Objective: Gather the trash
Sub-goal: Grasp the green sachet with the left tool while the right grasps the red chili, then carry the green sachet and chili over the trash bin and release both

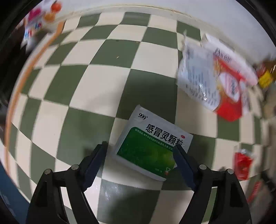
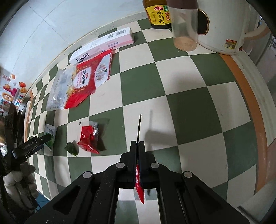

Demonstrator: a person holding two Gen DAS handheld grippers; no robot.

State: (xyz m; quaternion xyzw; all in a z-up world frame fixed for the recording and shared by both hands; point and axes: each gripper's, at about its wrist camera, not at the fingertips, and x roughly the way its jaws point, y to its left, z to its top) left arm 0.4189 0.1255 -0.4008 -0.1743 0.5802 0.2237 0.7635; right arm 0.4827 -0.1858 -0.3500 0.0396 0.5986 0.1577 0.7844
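My left gripper [image 1: 140, 146] is open, its fingers on either side of a white-and-green medicine sachet [image 1: 151, 143] lying flat on the green-and-cream checked counter [image 1: 86, 86]. The sachet [image 2: 50, 135] and left gripper [image 2: 45, 138] also show at the left of the right wrist view. My right gripper [image 2: 137, 143] is shut on a red chili pepper [image 2: 138, 186] whose dark stem [image 2: 139, 127] sticks out past the fingertips. A crumpled red wrapper [image 2: 88, 137] and a green leaf scrap [image 2: 72, 149] lie between the two grippers.
A red-and-clear sugar bag [image 2: 81, 84] and a white toothpaste box [image 2: 103, 44] lie at the back by the wall. A soy sauce bottle [image 2: 157, 13], a clear jar [image 2: 185, 29] and a white rice cooker [image 2: 224, 25] stand at the back right. The orange counter edge [image 2: 248, 96] runs along the right.
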